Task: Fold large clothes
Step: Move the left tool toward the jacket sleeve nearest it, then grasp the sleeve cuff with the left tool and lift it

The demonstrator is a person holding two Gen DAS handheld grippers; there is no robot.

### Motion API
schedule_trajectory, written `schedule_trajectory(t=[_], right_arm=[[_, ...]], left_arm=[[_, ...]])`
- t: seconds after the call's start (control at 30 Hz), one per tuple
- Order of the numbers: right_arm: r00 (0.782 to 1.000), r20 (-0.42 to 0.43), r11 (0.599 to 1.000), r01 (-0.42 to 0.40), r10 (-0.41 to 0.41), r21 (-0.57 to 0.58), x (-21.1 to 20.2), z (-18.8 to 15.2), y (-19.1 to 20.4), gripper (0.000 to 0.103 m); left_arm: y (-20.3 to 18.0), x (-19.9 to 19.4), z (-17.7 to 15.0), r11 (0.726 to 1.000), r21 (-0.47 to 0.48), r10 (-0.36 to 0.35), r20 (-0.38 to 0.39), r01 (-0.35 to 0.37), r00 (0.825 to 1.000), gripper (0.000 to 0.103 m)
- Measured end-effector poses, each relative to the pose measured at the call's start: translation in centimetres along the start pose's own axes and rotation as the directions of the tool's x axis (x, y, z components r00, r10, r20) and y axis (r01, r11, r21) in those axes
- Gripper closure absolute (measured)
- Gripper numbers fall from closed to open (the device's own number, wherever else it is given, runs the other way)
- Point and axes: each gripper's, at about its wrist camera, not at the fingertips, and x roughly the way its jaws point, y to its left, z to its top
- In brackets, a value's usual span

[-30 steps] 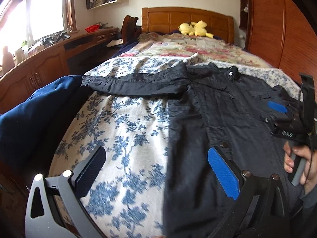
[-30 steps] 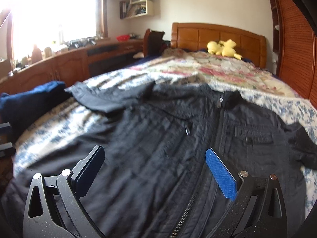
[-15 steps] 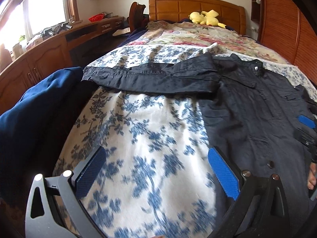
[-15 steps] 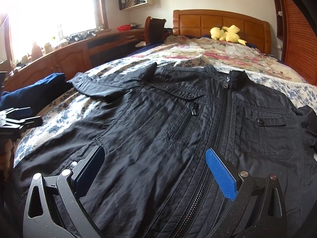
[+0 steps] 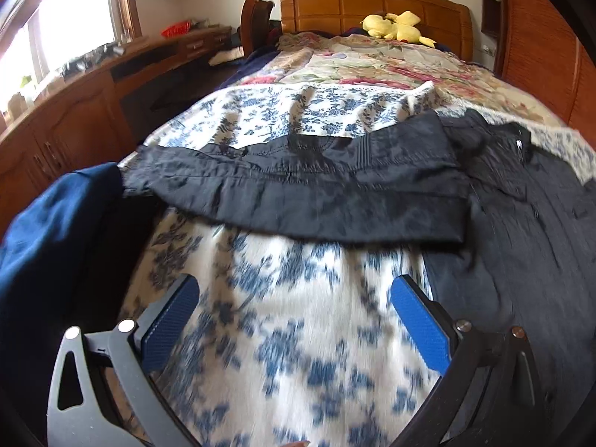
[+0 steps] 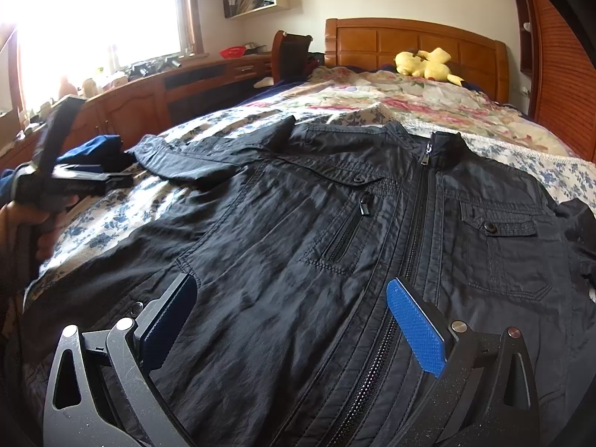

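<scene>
Change since a second ago: left gripper (image 5: pixel 294 320) has swung off the jacket body toward the outstretched sleeve (image 5: pixel 298 193); right gripper (image 6: pixel 290 320) has dropped closer over the chest, so the zipper (image 6: pixel 417 231) now reads sharp.

Jacket (image 6: pixel 335 231): black, zipped shut, spread front-up on the blue-floral bedspread (image 5: pixel 298 354), collar toward the headboard (image 6: pixel 409 43).

Sleeve: laid straight out sideways from the shoulder toward the bed's edge, its cuff near a dark blue garment (image 5: pixel 56 242); judged to be spread flat so it can be folded in over the body first.

Left fingers: wide apart, holding nothing, over bare bedspread; the sleeve lies ahead of them, apart, the jacket's side edge just beside the right-hand finger.

Right fingers: wide apart, empty, low over the lower front; the zipper runs just inside the right-hand blue pad (image 6: pixel 417 331).

Left hand (image 6: pixel 33 223): seen from the right wrist view, gripping its tool's handle at the bed's edge.

Other sleeve (image 6: pixel 581 231): bunched at the far side, partly out of view.

Next, as a judgement: left reaches the sleeve near the cuff.
</scene>
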Motion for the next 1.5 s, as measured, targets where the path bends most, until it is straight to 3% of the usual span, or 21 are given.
schedule_trajectory(t=[0.17, 0.27, 0.37, 0.43, 0.6, 0.7, 0.73, 0.83, 0.97, 1.13, 1.33, 1.5], right_arm=[[1.0, -0.001, 1.0, -0.002, 0.002, -0.001, 0.0, 0.0, 0.0, 0.0], [1.0, 0.0, 1.0, -0.002, 0.002, -0.001, 0.0, 0.0, 0.0, 0.0], [1.0, -0.001, 1.0, -0.003, 0.003, 0.0, 0.0, 0.0, 0.1, 0.0], [1.0, -0.002, 1.0, -0.007, 0.007, 0.0, 0.1, 0.0, 0.1, 0.0], [1.0, -0.001, 1.0, -0.012, 0.012, 0.003, 0.1, -0.1, 0.1, 0.0], [1.0, -0.002, 1.0, -0.01, 0.01, 0.002, 0.2, 0.0, 0.1, 0.0], [1.0, -0.001, 1.0, -0.008, 0.008, 0.002, 0.2, -0.1, 0.1, 0.0], [1.0, 0.003, 1.0, -0.008, 0.008, 0.002, -0.1, 0.0, 0.0, 0.0], [1.0, 0.007, 1.0, -0.01, 0.01, 0.003, -0.2, 0.0, 0.0, 0.0], [1.0, 0.013, 1.0, -0.01, 0.01, 0.003, -0.3, 0.0, 0.1, 0.0], [1.0, 0.018, 1.0, -0.01, 0.01, 0.003, -0.4, 0.1, 0.1, 0.0], [1.0, 0.019, 1.0, -0.01, 0.01, 0.002, -0.5, 0.1, 0.1, 0.0]], left_arm=[[1.8, 3.0, 2.1, 0.989, -0.122, -0.09, -0.033, 0.085, 0.995, 0.0], [3.0, 4.7, 2.8, 0.979, -0.18, -0.106, -0.049, 0.095, 0.993, 0.001], [4.4, 6.2, 2.8, 0.962, -0.25, -0.129, -0.064, 0.109, 0.99, 0.008], [5.2, 6.9, 2.7, 0.943, -0.299, -0.169, -0.063, 0.143, 0.984, 0.027], [5.5, 7.9, 3.2, 0.931, -0.33, -0.184, -0.052, 0.157, 0.982, 0.057], [5.0, 8.4, 3.8, 0.935, -0.314, -0.192, -0.061, 0.163, 0.98, 0.093], [4.7, 8.5, 4.0, 0.939, -0.305, -0.186, -0.066, 0.157, 0.98, 0.101], [2.6, 7.5, 4.9, 0.973, -0.203, -0.12, -0.053, 0.107, 0.991, 0.103], [-0.1, 3.9, 6.4, 0.992, -0.085, -0.088, 0.027, 0.09, 0.996, 0.103], [-2.8, -0.1, 7.7, 0.991, -0.004, -0.135, 0.072, 0.135, 0.988, 0.103], [-7.6, -5.4, 7.1, 0.966, 0.122, -0.239, 0.099, 0.227, 0.966, 0.103], [-9.0, -6.9, 6.2, 0.966, 0.159, -0.22, 0.08, 0.206, 0.972, 0.103]])
